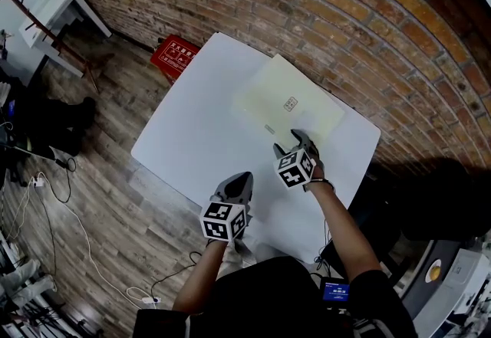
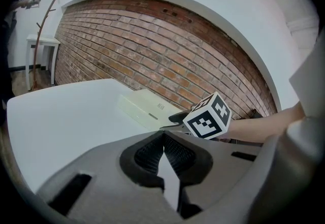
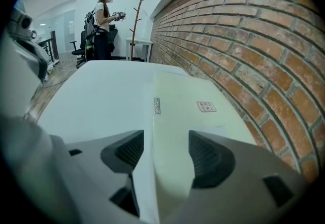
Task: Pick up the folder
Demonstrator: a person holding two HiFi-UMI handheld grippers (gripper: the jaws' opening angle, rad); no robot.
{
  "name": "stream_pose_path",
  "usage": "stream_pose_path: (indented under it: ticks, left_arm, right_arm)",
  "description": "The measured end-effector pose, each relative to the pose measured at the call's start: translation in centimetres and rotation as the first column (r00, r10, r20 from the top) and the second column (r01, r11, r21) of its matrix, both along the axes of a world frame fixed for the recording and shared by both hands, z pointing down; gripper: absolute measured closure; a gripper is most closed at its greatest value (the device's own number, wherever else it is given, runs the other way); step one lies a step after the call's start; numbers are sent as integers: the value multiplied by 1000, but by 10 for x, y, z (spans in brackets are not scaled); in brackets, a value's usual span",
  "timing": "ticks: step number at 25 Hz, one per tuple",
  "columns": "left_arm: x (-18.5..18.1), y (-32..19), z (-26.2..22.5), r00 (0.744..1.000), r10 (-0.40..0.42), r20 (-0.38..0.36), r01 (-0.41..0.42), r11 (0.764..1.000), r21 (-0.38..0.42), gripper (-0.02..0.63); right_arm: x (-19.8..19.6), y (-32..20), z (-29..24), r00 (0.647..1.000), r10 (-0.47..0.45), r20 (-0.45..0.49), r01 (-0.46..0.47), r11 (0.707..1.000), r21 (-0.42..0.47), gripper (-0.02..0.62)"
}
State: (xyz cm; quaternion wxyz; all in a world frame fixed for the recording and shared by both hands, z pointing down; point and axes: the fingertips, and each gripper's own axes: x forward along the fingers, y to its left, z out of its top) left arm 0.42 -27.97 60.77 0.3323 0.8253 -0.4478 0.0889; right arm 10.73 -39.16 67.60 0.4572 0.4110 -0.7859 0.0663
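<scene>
A pale yellow folder [image 1: 288, 99] is laid flat on a white table [image 1: 192, 145], on the side nearest a brick wall [image 1: 345, 14]. The right gripper [image 1: 301, 139] is held at the folder's near edge, its jaws spread wide with that edge between them, ungripped. The left gripper [image 1: 242, 178] is closed on nothing above the table's front.

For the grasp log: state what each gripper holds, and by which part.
Nothing is held. The left gripper is shut, empty; the right gripper has its jaws open astride the near edge of the folder.
</scene>
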Motion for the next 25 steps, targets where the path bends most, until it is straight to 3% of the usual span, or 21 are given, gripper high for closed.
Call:
stream_pose_path:
  ticks: [25]
  left_arm:
    - [-4, 40, -7, 1000, 26, 1, -26, 1000, -2, 588]
  right_arm:
    - [-10, 47, 0, 999, 20, 28, -20, 1000, 3, 321]
